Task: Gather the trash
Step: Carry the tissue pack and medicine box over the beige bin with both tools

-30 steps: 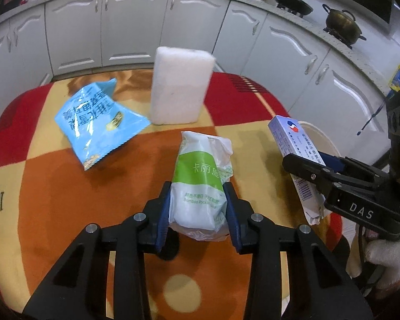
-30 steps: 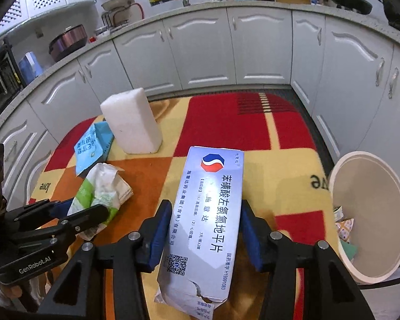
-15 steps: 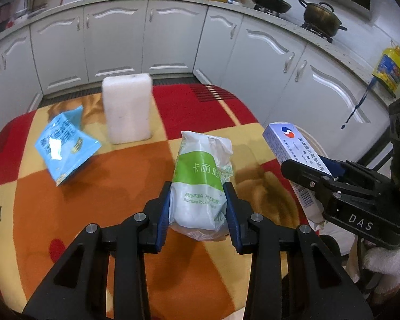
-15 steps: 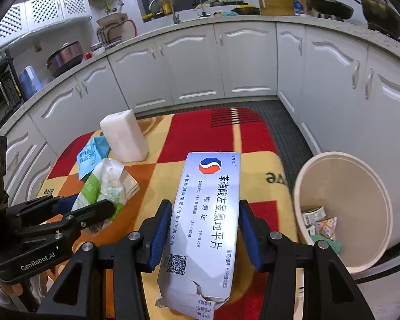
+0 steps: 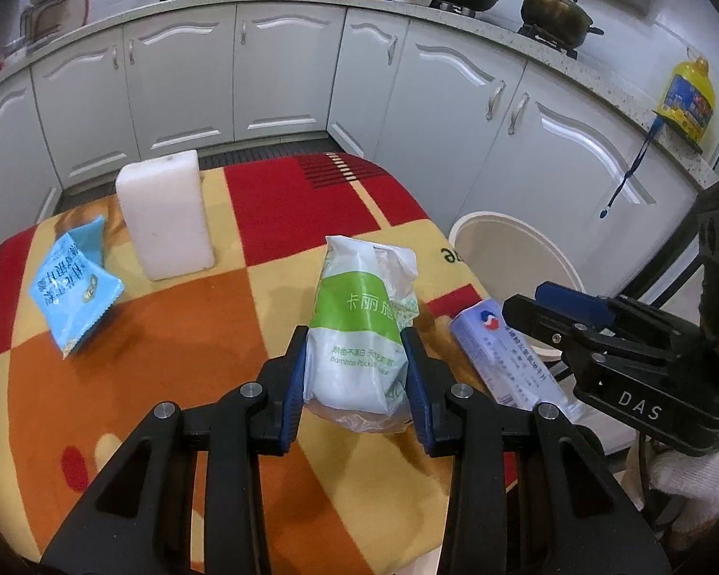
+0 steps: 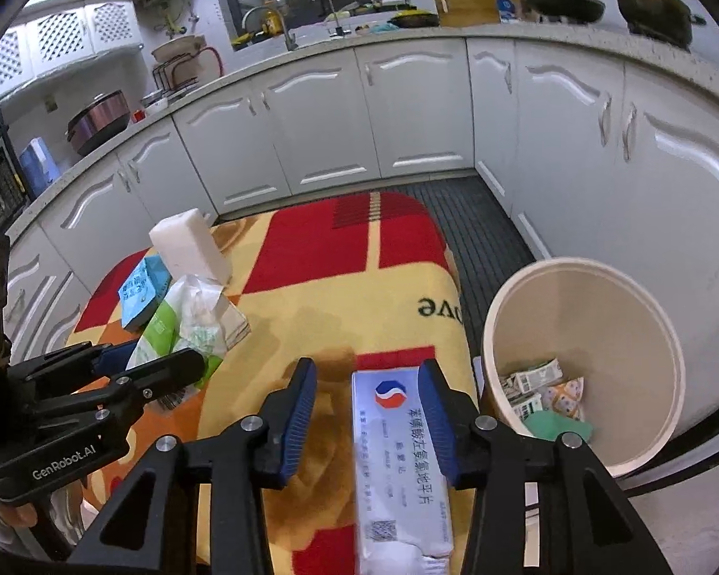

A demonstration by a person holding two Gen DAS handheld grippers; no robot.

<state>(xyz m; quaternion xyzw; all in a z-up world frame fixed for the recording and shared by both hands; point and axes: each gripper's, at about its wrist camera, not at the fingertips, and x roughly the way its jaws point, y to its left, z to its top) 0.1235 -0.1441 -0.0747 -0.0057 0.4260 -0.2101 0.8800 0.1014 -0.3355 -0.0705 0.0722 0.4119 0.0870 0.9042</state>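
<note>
Clamping tissue pack [image 5: 354, 350] in left jaws, right jaws closing, medicine box [image 6: 398, 455] loose between

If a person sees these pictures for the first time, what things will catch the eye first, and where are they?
The left gripper holds a green and white tissue pack above the bright checked blanket. Near the blanket's right edge, a white medicine box lies between the right gripper jaws, against one pad only, as they close. Beside it on the floor stands a cream bin with some trash inside.
</note>
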